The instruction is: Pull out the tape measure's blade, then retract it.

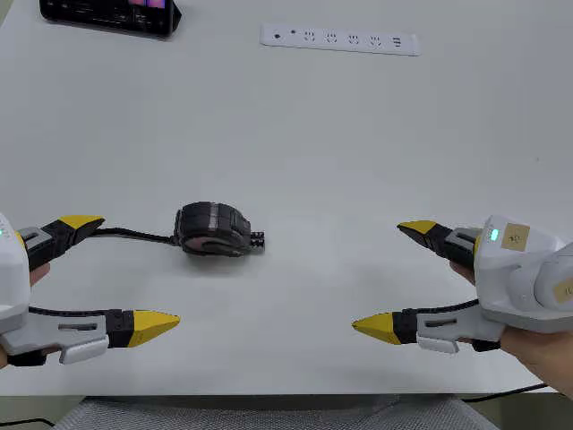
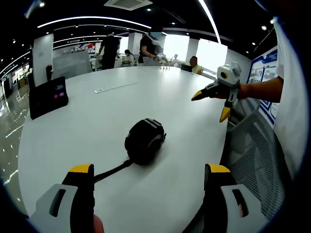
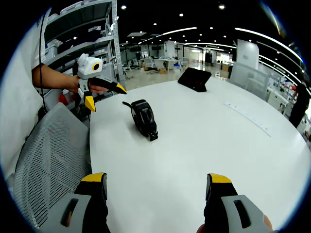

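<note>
A black tape measure [image 1: 211,230] lies on the white table [image 1: 295,134], its blade tip [image 1: 259,239] pointing right and a black strap [image 1: 130,235] trailing left; it also lies ahead in the left gripper view as the tape measure [image 2: 145,140] and in the right gripper view as the tape measure [image 3: 144,117]. My left gripper [image 1: 130,270] stands open to its left, with nothing between its yellow-tipped jaws. My right gripper [image 1: 394,278] is open too, well to the right of the case and apart from it.
A white power strip [image 1: 339,39] lies at the far middle of the table and a black device [image 1: 109,13] at the far left. A mesh chair [image 3: 46,165] stands at the near table edge. People are in the room beyond.
</note>
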Available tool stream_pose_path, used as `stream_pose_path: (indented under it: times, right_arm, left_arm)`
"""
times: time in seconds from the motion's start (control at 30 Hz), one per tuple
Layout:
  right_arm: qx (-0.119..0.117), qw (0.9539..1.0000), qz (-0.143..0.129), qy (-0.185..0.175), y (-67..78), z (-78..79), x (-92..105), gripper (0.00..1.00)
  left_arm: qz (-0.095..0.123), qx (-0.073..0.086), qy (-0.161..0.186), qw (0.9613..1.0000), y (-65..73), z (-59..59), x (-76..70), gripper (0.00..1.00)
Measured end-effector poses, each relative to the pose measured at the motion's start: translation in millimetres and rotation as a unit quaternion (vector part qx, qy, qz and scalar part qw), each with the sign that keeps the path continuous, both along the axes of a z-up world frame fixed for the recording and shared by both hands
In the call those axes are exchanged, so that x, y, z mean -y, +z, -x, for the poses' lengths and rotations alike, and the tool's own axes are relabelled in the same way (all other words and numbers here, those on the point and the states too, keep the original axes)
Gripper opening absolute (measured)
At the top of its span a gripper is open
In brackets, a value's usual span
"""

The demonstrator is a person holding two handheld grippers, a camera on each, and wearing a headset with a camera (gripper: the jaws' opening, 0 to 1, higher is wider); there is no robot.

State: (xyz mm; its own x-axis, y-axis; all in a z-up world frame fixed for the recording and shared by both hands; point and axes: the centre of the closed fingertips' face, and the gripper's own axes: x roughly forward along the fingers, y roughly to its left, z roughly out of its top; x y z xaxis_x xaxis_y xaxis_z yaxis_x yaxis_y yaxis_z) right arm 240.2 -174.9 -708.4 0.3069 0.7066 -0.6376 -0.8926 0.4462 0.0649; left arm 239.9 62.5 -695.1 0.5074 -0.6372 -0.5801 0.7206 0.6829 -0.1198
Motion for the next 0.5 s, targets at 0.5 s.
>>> stream_pose_path:
  times: [0.5]
  right_arm:
    - [0.003,1.0000,0.000,-0.003,-0.6,-0.2,-1.8,0.83]
  left_arm:
    - [-0.002,0.006,0.006,1.0000,1.3,-2.5,-1.3,0.92]
